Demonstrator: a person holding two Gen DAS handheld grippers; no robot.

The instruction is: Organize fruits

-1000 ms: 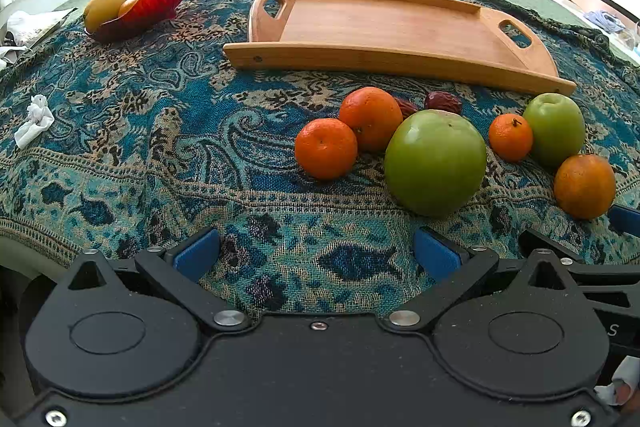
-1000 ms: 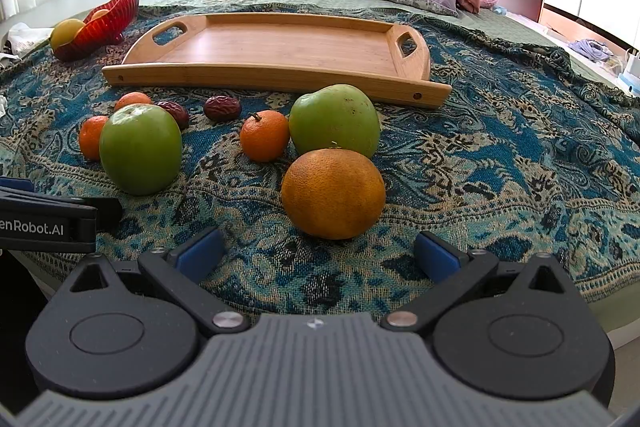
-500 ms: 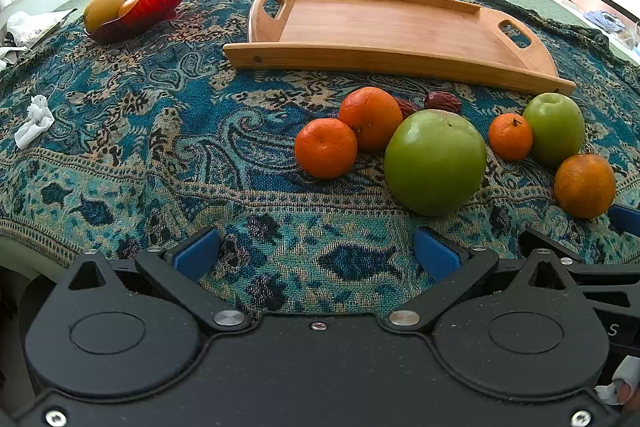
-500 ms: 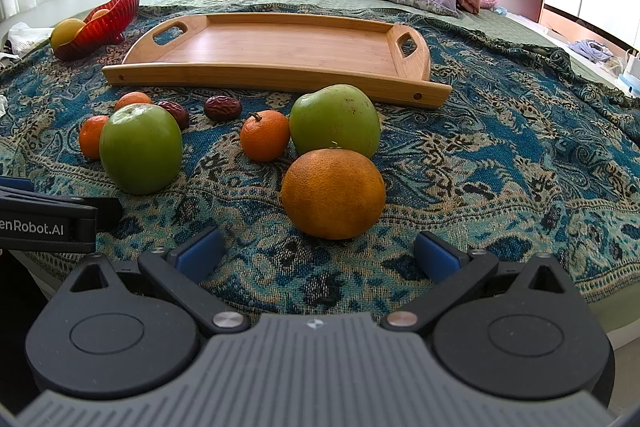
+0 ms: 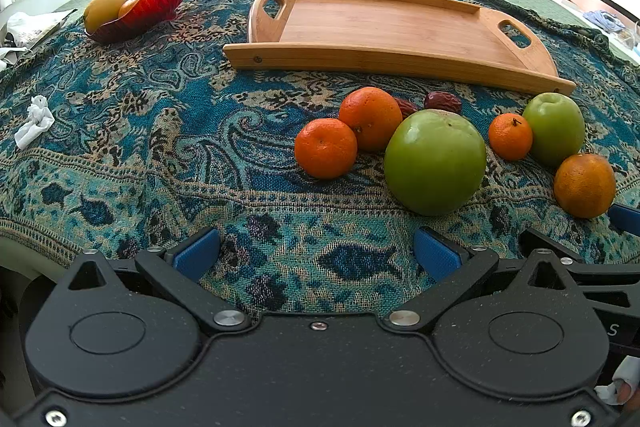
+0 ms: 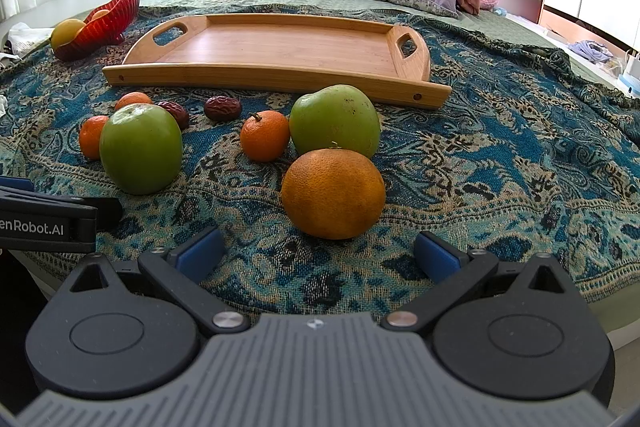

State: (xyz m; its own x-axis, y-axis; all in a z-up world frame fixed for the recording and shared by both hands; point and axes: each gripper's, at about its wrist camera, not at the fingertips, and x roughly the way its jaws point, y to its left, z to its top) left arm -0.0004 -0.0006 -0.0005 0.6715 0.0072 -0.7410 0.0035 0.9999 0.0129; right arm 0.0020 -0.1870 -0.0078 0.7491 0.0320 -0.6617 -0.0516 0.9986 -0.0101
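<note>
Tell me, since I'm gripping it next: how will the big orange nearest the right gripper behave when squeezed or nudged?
The orange looks round, so a nudge would probably roll it across the patterned blanket. Its dimpled peel should give the blue pads fair grip. It nearly fills the open right gripper, so center it.

White lettering "enRobot.AI", cut off at the frame's left edge, is showing on the left hand-held gripper; a lone "S" is showing on the right hand-held gripper.

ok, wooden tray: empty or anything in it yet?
Empty. The wooden tray shows bare boards from handle to handle in both views; the oranges, green apples and dates all lie on the blanket in front of it.
</note>
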